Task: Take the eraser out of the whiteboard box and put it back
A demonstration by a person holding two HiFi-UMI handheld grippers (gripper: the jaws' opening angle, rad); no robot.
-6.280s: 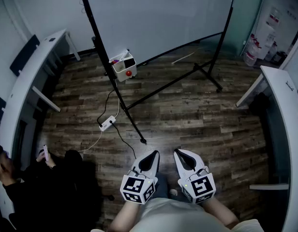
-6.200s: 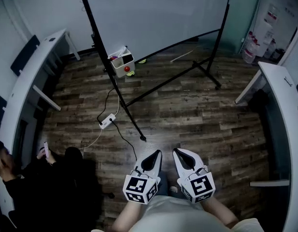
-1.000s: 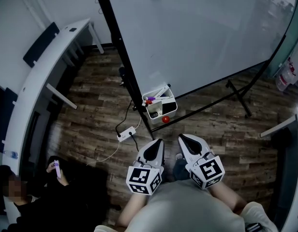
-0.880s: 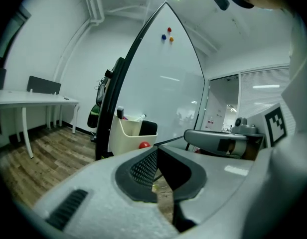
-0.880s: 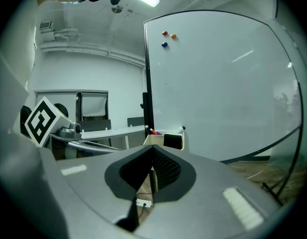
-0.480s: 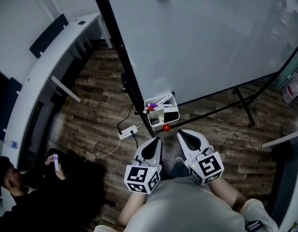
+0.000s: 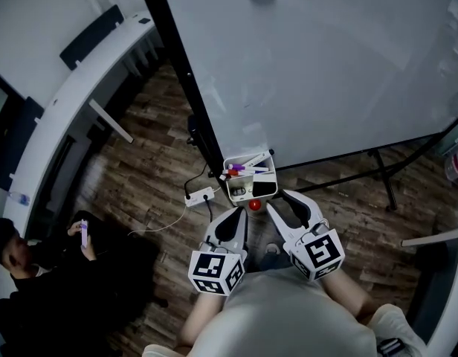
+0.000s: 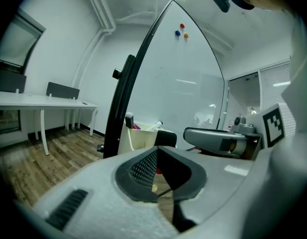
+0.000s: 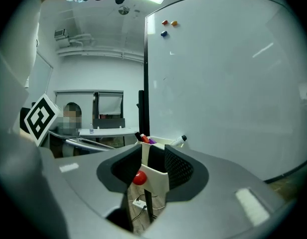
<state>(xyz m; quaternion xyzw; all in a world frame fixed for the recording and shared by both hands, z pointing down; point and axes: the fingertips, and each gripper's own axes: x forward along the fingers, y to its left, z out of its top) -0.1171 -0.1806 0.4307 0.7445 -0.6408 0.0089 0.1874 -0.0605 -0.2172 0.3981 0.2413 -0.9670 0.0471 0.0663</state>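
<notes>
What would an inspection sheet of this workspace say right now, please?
Surface: wooden floor; the box hangs above it.
Job's things: box at the whiteboard's lower corner; dark eraser inside it.
Clutter: markers in the box, red ball on its front.
Tongs: left tongs shut, empty; right tongs open, jaws just opened, nothing gripped, box straight ahead.
Cables: power strip and cord on the floor below the box.
Surroundings: seated person with a phone, white desk, both at left.

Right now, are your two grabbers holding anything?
Nothing is held. The left gripper is shut and empty; the right gripper has just been opening, with nothing between its jaws.
</notes>
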